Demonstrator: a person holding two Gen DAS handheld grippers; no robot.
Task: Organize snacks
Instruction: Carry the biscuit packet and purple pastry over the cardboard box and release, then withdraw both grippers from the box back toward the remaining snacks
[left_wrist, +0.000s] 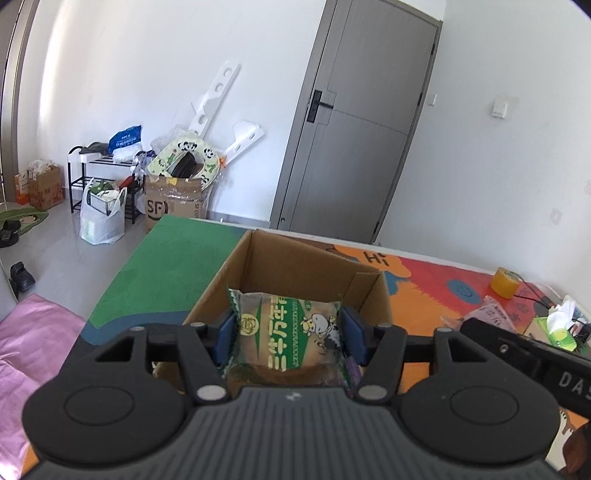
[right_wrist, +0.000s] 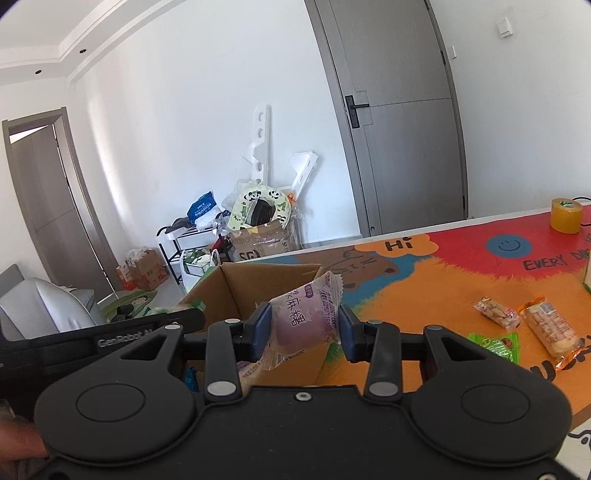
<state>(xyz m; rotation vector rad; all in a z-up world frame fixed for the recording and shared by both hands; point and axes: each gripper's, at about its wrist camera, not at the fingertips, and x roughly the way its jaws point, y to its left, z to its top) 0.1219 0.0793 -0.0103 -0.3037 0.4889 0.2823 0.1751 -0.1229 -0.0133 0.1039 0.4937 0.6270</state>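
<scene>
The left tongs grip a clear packet with a green-and-white printed band and a brown bun inside, the blue pads touching both of its side edges, right above the open brown cardboard box that stands toward the far edge of the colourful printed surface. The right tongs stand narrow on a pale purple wrapped snack; the left pad presses it, and the right pad seems to pinch only the crimped end, though the view there is too poor to be sure. That snack hangs tilted just beside the box's near right wall.

To do this step well, each packet should probably be brought fully over the box opening and lowered below the rim before the tongs widen, one hand at a time, so the two tools do not collide over the narrow opening.

Three more snacks lie near the right edge of the surface: a small pinkish clear packet, a longer orange-trimmed packet and a green packet partly cut off by the tongs. The box floor is hidden behind the held packets, so its contents cannot be judged. A yellow tape roll stands at the far right corner.
</scene>
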